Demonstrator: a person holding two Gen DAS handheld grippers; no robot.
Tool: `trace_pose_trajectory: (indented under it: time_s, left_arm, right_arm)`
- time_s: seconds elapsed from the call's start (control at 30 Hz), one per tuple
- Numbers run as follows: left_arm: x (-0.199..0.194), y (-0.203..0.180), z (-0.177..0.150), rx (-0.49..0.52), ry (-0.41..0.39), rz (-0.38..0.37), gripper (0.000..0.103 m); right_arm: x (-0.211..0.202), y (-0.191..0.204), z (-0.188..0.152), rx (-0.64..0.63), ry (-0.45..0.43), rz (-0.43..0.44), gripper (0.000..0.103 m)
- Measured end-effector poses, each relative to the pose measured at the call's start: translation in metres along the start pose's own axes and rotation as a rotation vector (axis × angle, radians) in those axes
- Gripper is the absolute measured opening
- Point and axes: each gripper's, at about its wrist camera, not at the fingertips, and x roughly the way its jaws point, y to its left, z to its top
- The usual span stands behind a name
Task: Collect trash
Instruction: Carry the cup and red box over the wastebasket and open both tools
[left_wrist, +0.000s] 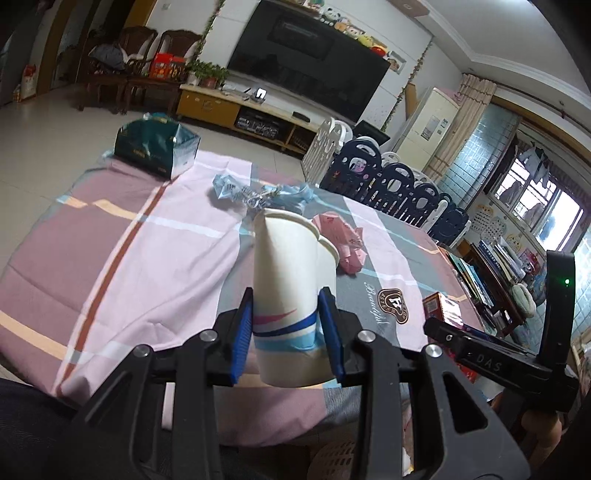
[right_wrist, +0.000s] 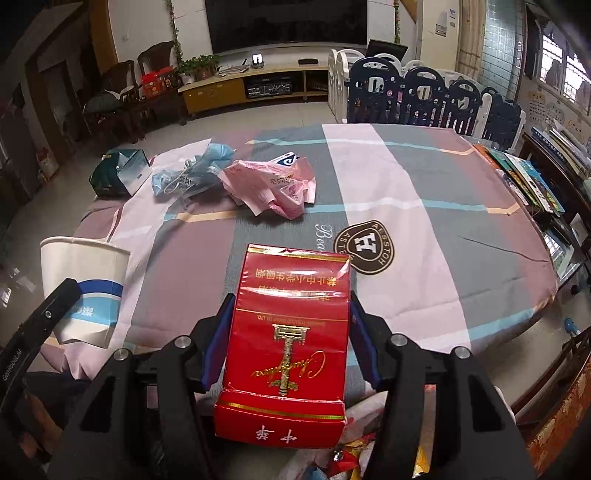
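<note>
My left gripper is shut on a squashed white paper cup with blue and pink stripes, held over the table's near edge; the cup also shows in the right wrist view. My right gripper is shut on a red cigarette carton, held above the near edge; it also shows in the left wrist view. On the tablecloth lie a crumpled pink plastic bag and a crumpled blue plastic bag. They appear in the left wrist view as the pink bag and the blue bag.
A dark green tissue box stands at the table's far left corner. The table is covered with a pink, grey and mauve cloth. Colourful wrappers lie below the right gripper. Playpen fencing and a book-laden side table lie beyond and to the right.
</note>
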Motion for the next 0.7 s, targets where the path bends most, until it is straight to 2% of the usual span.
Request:
trace_pose_trajectory:
  time_s: [0.2, 0.37, 0.53, 0.7]
  left_arm:
    - [-0.028, -0.009, 0.001, 0.022, -0.025, -0.022, 0.035]
    - [-0.038, -0.031, -0.007, 0.068, -0.011, -0.061, 0.035]
    - [-0.040, -0.068, -0.024, 0.152, 0.029, -0.121, 0.035]
    - [-0.046, -0.105, -0.042, 0.246, 0.058, -0.177, 0.035]
  right_arm:
    - [-0.038, -0.028, -0.017, -0.004, -0.017, -0.034, 0.058]
    - [-0.062, -0.061, -0.040, 0.012, -0.009, -0.091, 0.058]
    - [-0.068, -0.096, -0.077, 0.044, 0.054, -0.159, 0.058]
    - [-0.053, -0.115, -0.115, 0.098, 0.149, -0.166, 0.058]
